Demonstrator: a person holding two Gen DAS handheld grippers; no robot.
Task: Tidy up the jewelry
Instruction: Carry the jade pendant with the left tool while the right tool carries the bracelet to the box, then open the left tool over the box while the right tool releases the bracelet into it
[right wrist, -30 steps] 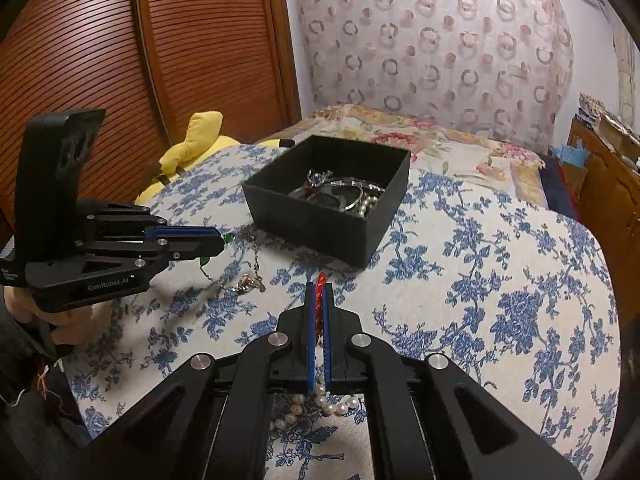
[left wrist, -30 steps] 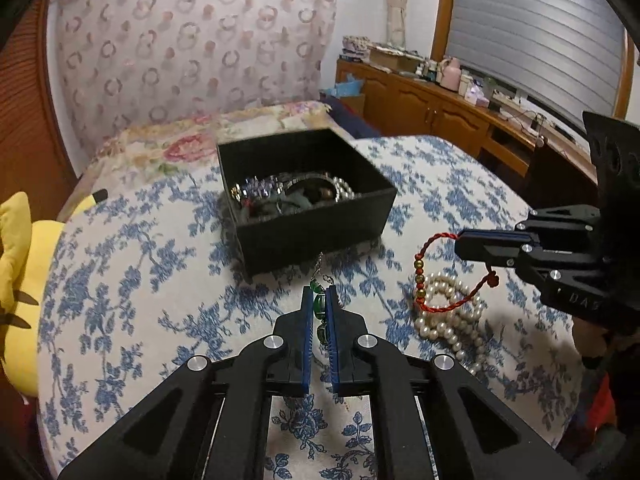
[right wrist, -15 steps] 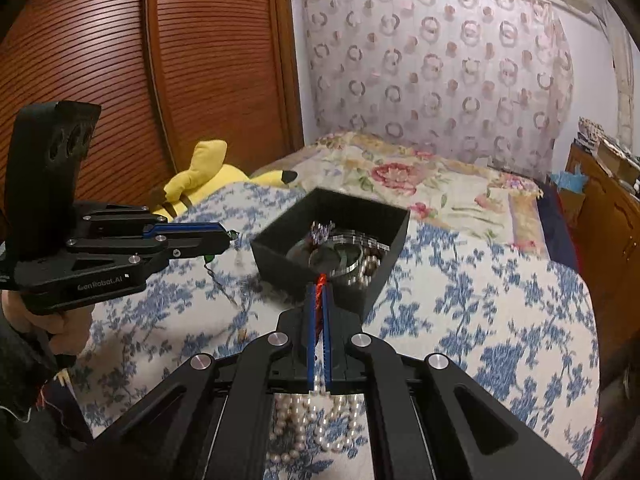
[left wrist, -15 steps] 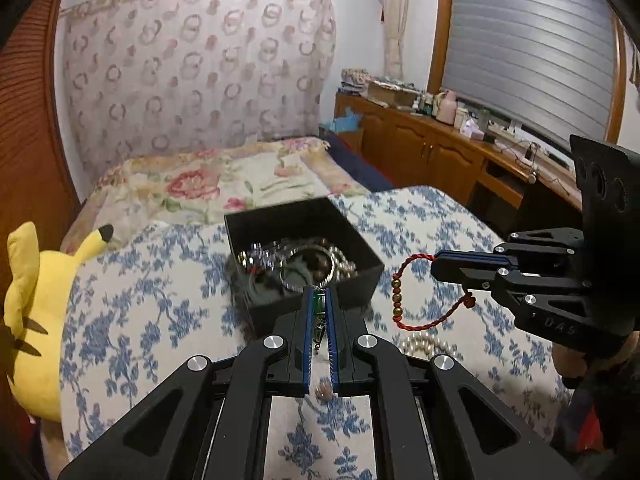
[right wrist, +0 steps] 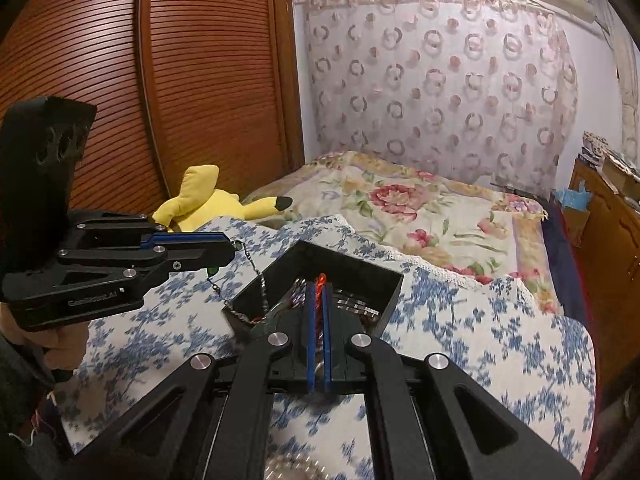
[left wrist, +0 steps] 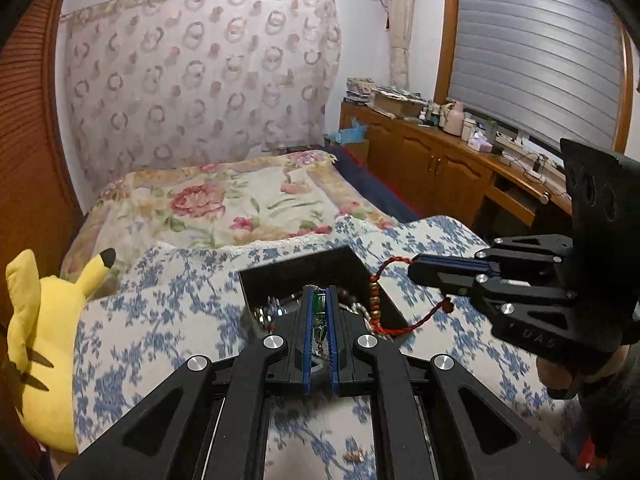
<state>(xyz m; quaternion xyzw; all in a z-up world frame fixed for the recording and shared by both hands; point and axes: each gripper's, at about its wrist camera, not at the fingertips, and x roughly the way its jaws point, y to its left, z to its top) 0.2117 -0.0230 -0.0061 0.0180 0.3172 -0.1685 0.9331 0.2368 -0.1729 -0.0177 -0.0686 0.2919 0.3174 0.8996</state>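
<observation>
While the left gripper (left wrist: 319,300) is pinching a green-beaded chain (right wrist: 240,276), the right gripper's (right wrist: 318,292) fingers are clamping a red cord bracelet (left wrist: 394,322). Both pieces are hanging, seemingly, over the near rim of the black box (right wrist: 356,272).

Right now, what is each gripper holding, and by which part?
Left gripper: a chain necklace, pinched at its green beads. Right gripper: a red cord bracelet, pinched on the cord.

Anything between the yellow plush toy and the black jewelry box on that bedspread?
Nothing. In the left wrist view, only bare blue-flowered bedspread runs from the plush toy to the black box.
</observation>
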